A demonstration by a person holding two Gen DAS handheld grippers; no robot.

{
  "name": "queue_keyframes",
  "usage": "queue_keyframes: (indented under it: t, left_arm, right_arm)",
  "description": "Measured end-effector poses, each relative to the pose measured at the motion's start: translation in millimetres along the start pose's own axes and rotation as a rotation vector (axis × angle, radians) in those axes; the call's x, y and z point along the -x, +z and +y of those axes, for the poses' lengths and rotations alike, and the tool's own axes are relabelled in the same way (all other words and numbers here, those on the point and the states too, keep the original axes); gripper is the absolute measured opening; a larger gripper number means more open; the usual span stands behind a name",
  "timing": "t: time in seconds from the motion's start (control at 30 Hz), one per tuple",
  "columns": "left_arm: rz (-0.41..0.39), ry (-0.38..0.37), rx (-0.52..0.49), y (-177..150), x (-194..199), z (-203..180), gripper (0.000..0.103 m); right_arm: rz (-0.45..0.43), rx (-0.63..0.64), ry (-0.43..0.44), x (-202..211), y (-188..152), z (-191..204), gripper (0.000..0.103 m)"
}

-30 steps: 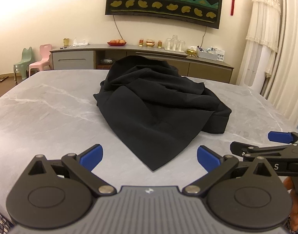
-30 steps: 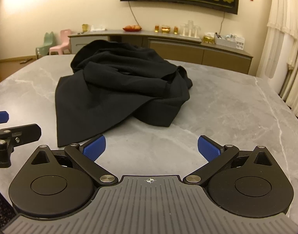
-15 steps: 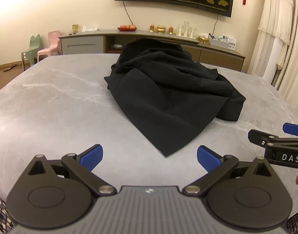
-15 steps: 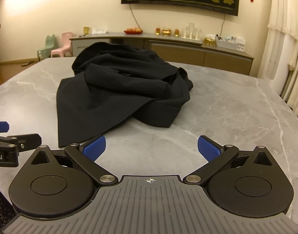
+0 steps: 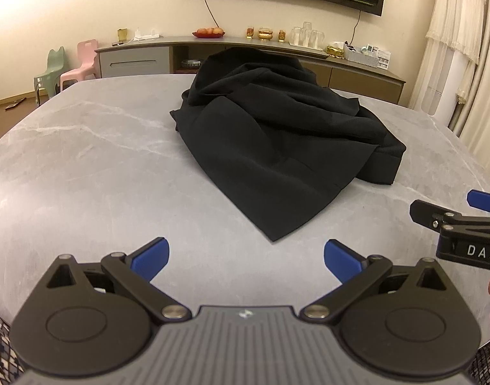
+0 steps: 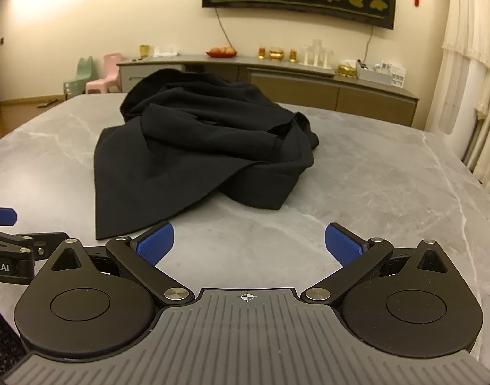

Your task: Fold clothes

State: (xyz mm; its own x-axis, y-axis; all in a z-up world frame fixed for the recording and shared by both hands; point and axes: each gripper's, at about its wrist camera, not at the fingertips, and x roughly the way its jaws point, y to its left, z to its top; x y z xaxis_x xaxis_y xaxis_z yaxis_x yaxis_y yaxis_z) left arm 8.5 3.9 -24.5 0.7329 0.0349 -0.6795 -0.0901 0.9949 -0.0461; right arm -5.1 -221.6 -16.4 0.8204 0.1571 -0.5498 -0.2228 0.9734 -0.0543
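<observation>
A crumpled black garment [image 5: 277, 134] lies heaped on the grey marble table [image 5: 84, 166]; a flat pointed corner of it reaches toward me. It also shows in the right wrist view [image 6: 193, 147]. My left gripper [image 5: 246, 258] is open and empty, just short of the garment's near corner. My right gripper [image 6: 249, 243] is open and empty, in front of the garment's right side. Each gripper shows at the edge of the other's view, the right one [image 5: 463, 224] and the left one [image 6: 17, 243].
A long sideboard [image 5: 245, 54] with glasses, fruit and small items stands behind the table. Two small chairs, green and pink [image 5: 68, 70], stand at the far left. A white curtain [image 5: 456, 48] hangs at the right. The table's right edge [image 6: 469, 173] is close.
Both grippers have moved a little; the garment now sits more central in the left wrist view and slightly farther in the right wrist view. The garment has not moved.
</observation>
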Motion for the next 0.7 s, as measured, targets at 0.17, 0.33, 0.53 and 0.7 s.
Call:
queue_keyframes:
  t: [0.17,0.33,0.53,0.7]
  left_arm:
    - [0.029,-0.006,-0.011,-0.1,-1.4,-1.2,0.103]
    - [0.073,-0.032,-0.018,-0.6,-4.8,-2.0,0.103]
    - [0.039,-0.040,-0.022,-1.9,-1.3,-2.5,0.103]
    - [0.061,-0.082,-0.021,-3.7,-3.0,-2.1,0.094]
  right_arm:
    - [0.003,0.003,-0.003,-0.5,0.0,0.0,0.101]
    - [0.005,0.007,-0.005,-0.8,0.1,0.3,0.101]
    - [0.006,0.007,-0.005,-0.8,0.3,0.6,0.101]
    - [0.004,0.007,-0.006,0.9,0.4,0.3,0.101]
